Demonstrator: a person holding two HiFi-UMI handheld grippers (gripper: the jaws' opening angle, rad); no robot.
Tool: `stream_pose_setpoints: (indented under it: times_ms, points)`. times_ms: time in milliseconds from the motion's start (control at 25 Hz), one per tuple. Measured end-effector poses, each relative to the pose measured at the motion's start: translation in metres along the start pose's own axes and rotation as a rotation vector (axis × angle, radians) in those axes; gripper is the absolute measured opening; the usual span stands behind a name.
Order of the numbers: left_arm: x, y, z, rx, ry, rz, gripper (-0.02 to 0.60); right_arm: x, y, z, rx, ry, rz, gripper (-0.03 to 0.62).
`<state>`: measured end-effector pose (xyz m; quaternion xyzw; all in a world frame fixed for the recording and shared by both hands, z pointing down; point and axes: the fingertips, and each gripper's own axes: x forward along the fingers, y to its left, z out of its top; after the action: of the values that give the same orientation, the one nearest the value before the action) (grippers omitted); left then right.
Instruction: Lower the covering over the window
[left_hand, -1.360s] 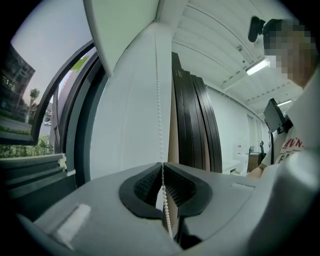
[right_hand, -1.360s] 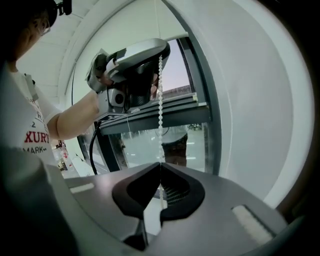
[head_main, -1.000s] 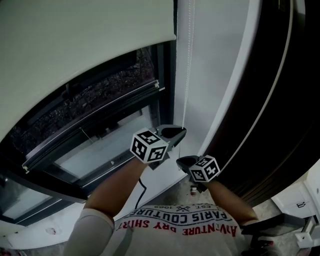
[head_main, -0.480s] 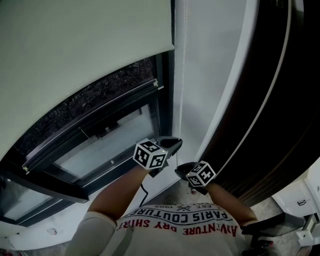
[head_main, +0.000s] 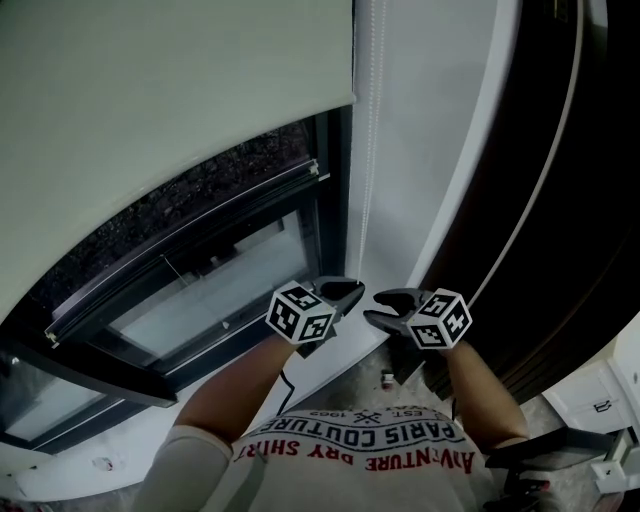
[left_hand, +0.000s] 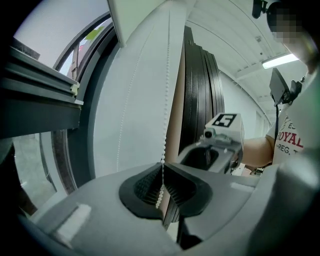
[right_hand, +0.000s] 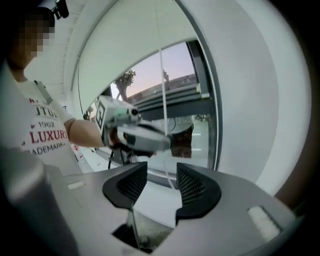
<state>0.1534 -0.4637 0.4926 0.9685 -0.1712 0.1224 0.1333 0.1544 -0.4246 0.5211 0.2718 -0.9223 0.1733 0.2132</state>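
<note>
Head view: a pale grey roller blind (head_main: 150, 90) fills the upper left, its hem above the dark window frame (head_main: 200, 260). At lower centre the left gripper (head_main: 352, 290) pinches the white bead chain (head_main: 370, 150) between its fingers. Just beside it is the right gripper (head_main: 378, 305) — its fingers have just been opening and are now spread, nothing between them.

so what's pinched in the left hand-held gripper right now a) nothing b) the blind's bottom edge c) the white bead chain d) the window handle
c: the left gripper view shows the left hand-held gripper with its jaws closed on the white bead chain.
</note>
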Motion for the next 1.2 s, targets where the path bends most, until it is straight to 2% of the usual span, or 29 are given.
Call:
stream_pose_setpoints:
  times_ms: [160,280,400,520,560,600,720,920,1080,1200]
  points:
    - [0.001,-0.013,0.0,0.022,0.001,-0.02,0.012,-0.039,0.001,0.089,-0.093,-0.18,-0.048,0.176]
    - [0.003,-0.026,0.0,0.041,0.008,-0.043,0.012,-0.062,0.01,0.145,-0.131,-0.308,-0.052,0.176]
    - [0.005,-0.035,0.0,0.022,0.005,-0.061,0.012,-0.077,0.017,0.187,-0.129,-0.398,-0.026,0.167]
    - [0.005,-0.042,0.0,0.016,0.003,-0.078,0.012,-0.088,0.019,0.217,-0.139,-0.455,-0.04,0.133]
    - [0.006,-0.043,0.0,0.019,0.003,-0.08,0.012,-0.09,0.022,0.223,-0.15,-0.464,-0.04,0.099]
    - [0.006,-0.043,0.0,0.023,0.003,-0.08,0.012,-0.09,0.025,0.227,-0.168,-0.464,-0.033,0.026]
    - [0.004,-0.041,0.0,0.022,0.001,-0.072,0.012,-0.085,0.028,0.229,-0.203,-0.446,-0.025,0.025]
    - [0.004,-0.038,-0.002,0.013,0.006,-0.065,0.012,-0.087,0.018,0.226,-0.137,-0.471,-0.039,0.017]
    - [0.01,-0.042,-0.023,0.009,0.055,-0.06,0.012,-0.076,0.016,0.206,-0.154,-0.404,-0.057,0.017]
    - [0.012,-0.038,-0.036,-0.026,0.068,-0.047,0.012,-0.069,0.017,0.194,-0.112,-0.41,-0.039,0.017]
